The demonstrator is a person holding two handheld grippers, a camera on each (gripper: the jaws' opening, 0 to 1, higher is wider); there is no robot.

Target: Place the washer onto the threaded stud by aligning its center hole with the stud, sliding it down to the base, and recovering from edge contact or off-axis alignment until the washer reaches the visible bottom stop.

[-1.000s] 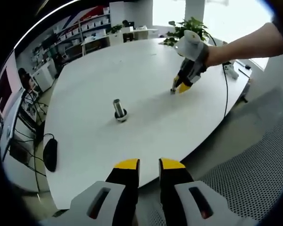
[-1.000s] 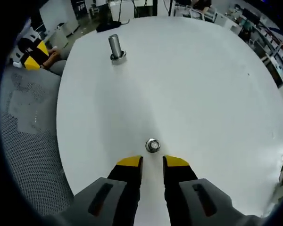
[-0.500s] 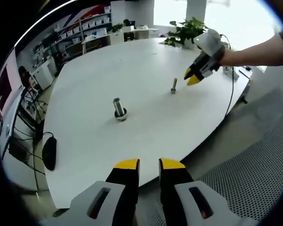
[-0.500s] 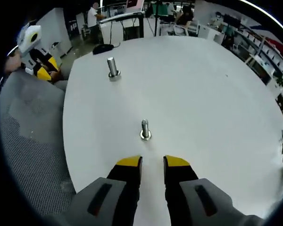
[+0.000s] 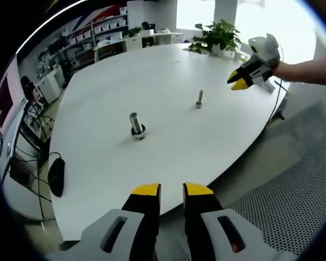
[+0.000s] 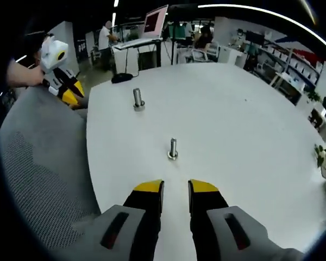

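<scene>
Right gripper view: washer (image 6: 173, 156) seated at the threaded stud (image 6: 173, 146) base on the tabletop (image 6: 250, 136). Right gripper (image 6: 175, 190) and left gripper (image 5: 172, 193) slightly open, empty. Washer likely thin, rigid, slippery; pinch its rim.

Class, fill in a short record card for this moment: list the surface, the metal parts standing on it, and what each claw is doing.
surface: white table
smaller stud: thin stud upright near the middle, a washer around its base
larger stud: thick stud upright, apart from the thin one
left claw: left claw at the table's near edge, jaws a little apart, holding nothing
right claw: right claw short of the thin stud, jaws a little apart, holding nothing
other items: black mouse with a cable; potted plant at the far edge
</scene>
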